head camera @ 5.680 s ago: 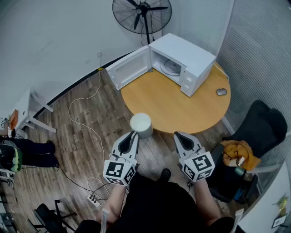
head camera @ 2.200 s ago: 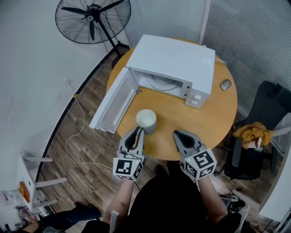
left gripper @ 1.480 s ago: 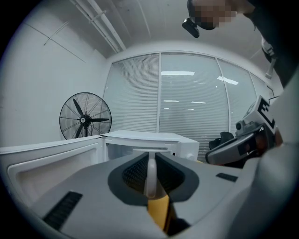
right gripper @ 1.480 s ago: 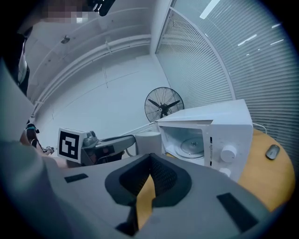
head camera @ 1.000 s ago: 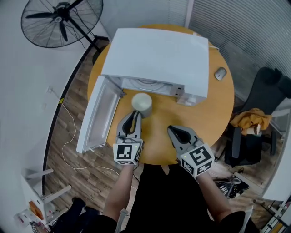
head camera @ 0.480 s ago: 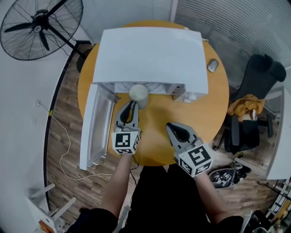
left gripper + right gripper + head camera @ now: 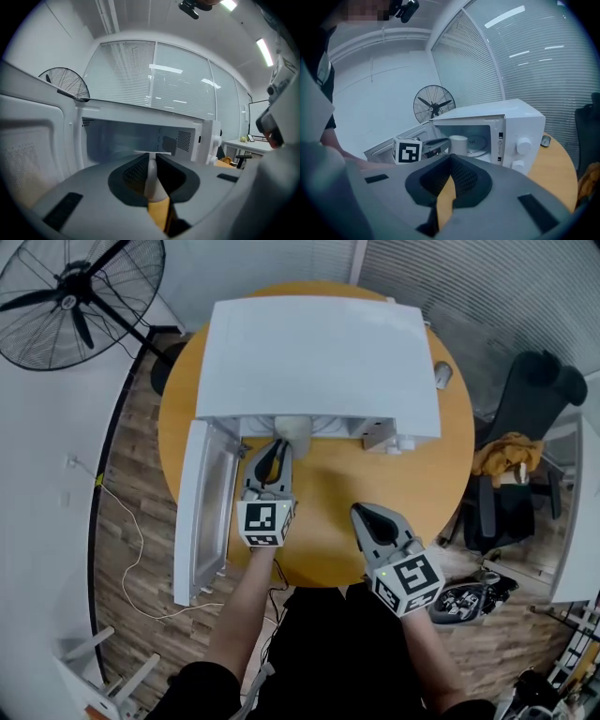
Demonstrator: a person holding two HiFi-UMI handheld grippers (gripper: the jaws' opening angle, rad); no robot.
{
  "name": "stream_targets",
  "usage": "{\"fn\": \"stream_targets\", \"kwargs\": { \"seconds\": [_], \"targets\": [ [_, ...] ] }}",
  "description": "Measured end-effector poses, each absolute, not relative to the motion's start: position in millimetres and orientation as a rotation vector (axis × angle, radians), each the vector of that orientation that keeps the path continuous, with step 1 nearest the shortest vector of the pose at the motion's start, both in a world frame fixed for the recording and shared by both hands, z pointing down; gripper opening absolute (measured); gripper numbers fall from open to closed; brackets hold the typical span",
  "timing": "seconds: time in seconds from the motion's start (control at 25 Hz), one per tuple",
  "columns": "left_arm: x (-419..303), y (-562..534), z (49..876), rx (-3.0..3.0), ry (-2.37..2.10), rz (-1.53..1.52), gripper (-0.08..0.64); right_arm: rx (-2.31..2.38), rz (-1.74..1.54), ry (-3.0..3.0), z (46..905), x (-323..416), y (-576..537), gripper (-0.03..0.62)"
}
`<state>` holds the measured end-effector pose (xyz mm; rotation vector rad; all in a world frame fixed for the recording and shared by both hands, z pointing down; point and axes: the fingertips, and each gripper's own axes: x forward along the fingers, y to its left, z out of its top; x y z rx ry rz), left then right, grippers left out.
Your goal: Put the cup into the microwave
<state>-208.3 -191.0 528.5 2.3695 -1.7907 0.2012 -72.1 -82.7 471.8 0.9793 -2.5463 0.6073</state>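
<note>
Currently, nearest the person, the right gripper (image 7: 366,514) hangs over the near part of the round table (image 7: 328,486). Its jaws are drawn together at the tips with nothing between them. It is well apart from the cup and plays no part in the carry.

Further out, the left gripper (image 7: 277,450) points straight at the front of the microwave (image 7: 319,352). Its own view shows the jaws pinched onto a thin white wall, which is the near side of the rim of the cup (image 7: 292,427).

The cup lies directly ahead of the left fingertips, on the far side of them. It is upright, so its long axis is vertical and crosses the gripper's line of reach. From the head view it sits at the cavity mouth, its far edge hidden under the front edge of the microwave's top. The right gripper view confirms the cup at the opening, just in front of the turntable (image 7: 479,142).

The door (image 7: 200,512) is swung fully open to the left, clear of the gripper's path.

Judgement: the cavity lies straight beyond the cup along the left gripper's axis. The coming move is therefore a level push forward, then a lowering onto the turntable. Whether the cup's base touches anything cannot be told.
</note>
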Motion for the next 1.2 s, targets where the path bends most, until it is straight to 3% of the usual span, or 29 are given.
{"fn": "stream_targets", "kwargs": {
  "seconds": [1.2],
  "targets": [
    [-206, -237, 559, 2.367, -1.804, 0.292, 0.044, 1.081, 0.647, -2.472, 480, -58, -82, 0.009]
  ]
}}
